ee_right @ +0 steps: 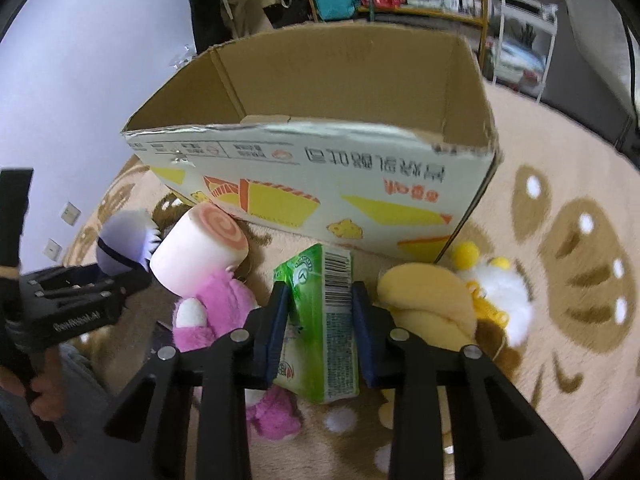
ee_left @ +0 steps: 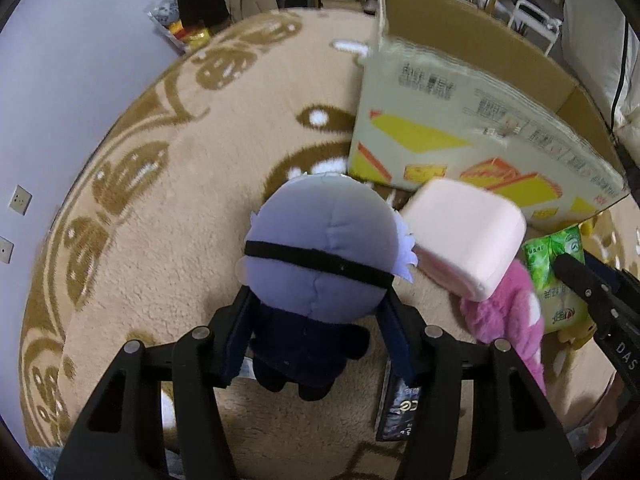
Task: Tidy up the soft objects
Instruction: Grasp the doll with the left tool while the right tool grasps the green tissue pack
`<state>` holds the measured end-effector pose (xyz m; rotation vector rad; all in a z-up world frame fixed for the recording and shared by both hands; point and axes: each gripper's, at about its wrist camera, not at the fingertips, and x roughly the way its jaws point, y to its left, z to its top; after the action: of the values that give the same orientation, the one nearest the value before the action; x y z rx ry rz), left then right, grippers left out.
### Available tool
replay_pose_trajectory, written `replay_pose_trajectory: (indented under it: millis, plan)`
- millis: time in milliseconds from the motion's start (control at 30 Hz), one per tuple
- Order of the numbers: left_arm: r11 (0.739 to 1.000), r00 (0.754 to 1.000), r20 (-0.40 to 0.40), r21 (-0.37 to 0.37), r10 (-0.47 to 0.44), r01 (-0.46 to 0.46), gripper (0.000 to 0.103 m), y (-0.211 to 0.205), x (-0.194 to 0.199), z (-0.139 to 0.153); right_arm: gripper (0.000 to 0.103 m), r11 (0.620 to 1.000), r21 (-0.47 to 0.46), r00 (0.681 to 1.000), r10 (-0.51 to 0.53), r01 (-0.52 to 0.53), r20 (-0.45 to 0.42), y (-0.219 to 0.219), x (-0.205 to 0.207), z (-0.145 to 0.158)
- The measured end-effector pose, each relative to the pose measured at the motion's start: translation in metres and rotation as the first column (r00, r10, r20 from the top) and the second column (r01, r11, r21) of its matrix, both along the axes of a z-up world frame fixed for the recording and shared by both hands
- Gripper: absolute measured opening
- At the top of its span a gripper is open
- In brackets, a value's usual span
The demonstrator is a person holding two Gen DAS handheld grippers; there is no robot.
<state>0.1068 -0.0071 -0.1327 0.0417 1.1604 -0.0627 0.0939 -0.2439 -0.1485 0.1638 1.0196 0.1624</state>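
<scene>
Both grippers are gripping: left gripper (ee_left: 320, 336) clamping one doll (ee_left: 316, 264), right gripper (ee_right: 320, 332) squeezing one green pack (ee_right: 320, 320). One cardboard box (ee_right: 320, 168) is standing at twelve o'clock, two plushies (ee_right: 432, 300) lying alongside.

A beige plush rug (ee_left: 172, 272) with brown patterns covers the floor and carries everything. On it stands an open cardboard box (ee_right: 320, 184), printed with yellow shapes on its near side. Just in front of the box lie a pink plush toy with a pale roll-shaped head (ee_right: 208, 264), a tan plush toy (ee_right: 428, 300) and, beside it, a small white and yellow plush toy (ee_right: 500, 292). A dark flat packet (ee_left: 400, 408) lies on the rug near the pink toy.
</scene>
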Motion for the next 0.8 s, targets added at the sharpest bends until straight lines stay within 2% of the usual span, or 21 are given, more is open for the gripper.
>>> replay_pose_trajectory:
  millis: [200,433,633,800]
  plan:
    - [0.999,0.990,0.139,-0.037,0.003,0.002,0.057,0.000,-0.012,0.031,0.032,0.998,-0.042,0.997,-0.033,0.036,0.064,-0.005,-0.005,0.016]
    - [1.000,0.956,0.294,-0.031,0.008,0.001,0.057,0.003,-0.026,0.062,0.032,0.996,-0.052,0.988,-0.063,0.071,0.144,-0.011,-0.015,0.036]
    - [1.000,0.924,0.382,0.024,-0.001,-0.009,0.057,0.003,-0.042,0.083,0.032,0.994,-0.059,0.974,-0.075,0.090,0.216,-0.011,-0.030,0.059]
    - [1.000,0.898,0.439,0.017,0.000,-0.009,0.057,0.010,-0.056,0.102,0.032,0.992,-0.049,0.955,-0.100,0.119,0.280,-0.016,-0.044,0.077]
